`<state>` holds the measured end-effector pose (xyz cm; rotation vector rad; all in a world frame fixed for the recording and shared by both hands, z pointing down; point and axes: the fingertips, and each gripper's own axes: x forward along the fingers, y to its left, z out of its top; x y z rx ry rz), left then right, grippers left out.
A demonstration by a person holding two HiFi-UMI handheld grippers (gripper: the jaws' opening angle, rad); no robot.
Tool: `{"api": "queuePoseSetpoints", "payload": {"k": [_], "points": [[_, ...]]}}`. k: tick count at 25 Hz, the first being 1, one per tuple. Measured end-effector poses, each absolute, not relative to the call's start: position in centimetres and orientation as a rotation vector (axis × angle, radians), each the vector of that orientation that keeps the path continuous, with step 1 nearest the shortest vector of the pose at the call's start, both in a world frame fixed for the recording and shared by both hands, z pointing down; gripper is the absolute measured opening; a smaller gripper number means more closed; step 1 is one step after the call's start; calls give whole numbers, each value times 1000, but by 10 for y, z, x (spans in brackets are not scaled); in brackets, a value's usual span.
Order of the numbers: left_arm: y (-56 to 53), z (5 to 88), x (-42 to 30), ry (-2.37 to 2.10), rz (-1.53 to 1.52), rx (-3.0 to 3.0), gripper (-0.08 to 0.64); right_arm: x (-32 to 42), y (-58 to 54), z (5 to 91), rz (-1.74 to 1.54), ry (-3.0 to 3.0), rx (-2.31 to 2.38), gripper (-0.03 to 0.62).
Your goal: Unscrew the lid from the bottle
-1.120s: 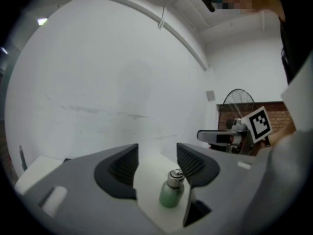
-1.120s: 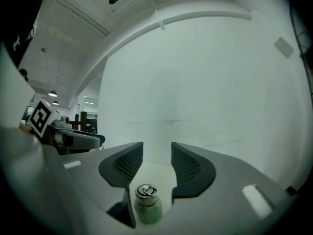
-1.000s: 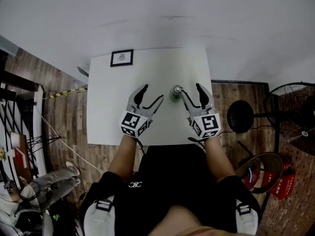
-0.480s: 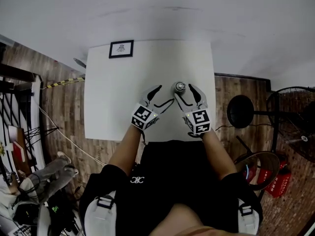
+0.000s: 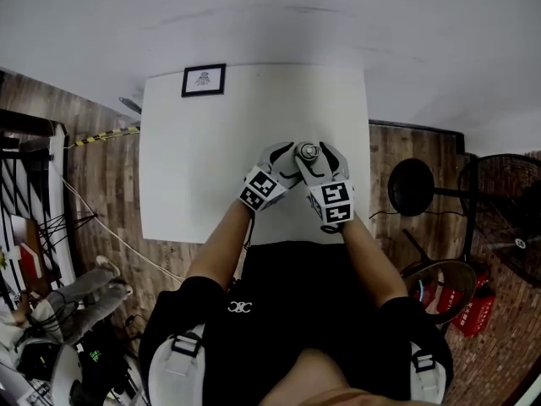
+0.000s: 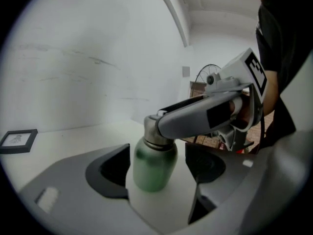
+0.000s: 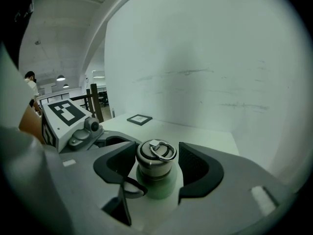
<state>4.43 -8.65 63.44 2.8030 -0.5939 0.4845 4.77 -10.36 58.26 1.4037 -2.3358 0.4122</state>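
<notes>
A small green bottle [image 6: 154, 165] with a metal ring-top lid [image 7: 155, 153] stands upright on the white table [image 5: 211, 142], near its front edge. In the head view the lid [image 5: 307, 151] shows between both grippers. My left gripper [image 6: 157, 176] straddles the bottle's green body; its jaws are opening and a gap shows on each side. From the right, my right gripper [image 7: 156, 164] brackets the lid at the neck, its pads close beside it with a slim gap showing. One of its fingers [image 6: 200, 117] crosses the lid in the left gripper view.
A small framed picture [image 5: 204, 80] lies at the table's far left corner. A white wall runs behind the table. On the wooden floor to the right are a black round stool [image 5: 412, 189] and a fan [image 5: 507, 201]. The table's front edge is against the person's body.
Both grippers have moved inward from apart to meet at the bottle. The left came from the left to straddle its body, and the right closed in around the lid.
</notes>
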Motion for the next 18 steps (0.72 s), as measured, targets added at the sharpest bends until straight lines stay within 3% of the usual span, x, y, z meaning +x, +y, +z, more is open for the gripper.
{"api": "queuePoseSetpoints", "payload": {"k": [8,18], "points": [[-92,643,49,-570,513,2824,351,48,-100,589,362,-2368,1165,244],[-90,643,49,-521,512,2865,342,43,-92,592,94,-2434,315,239]]}}
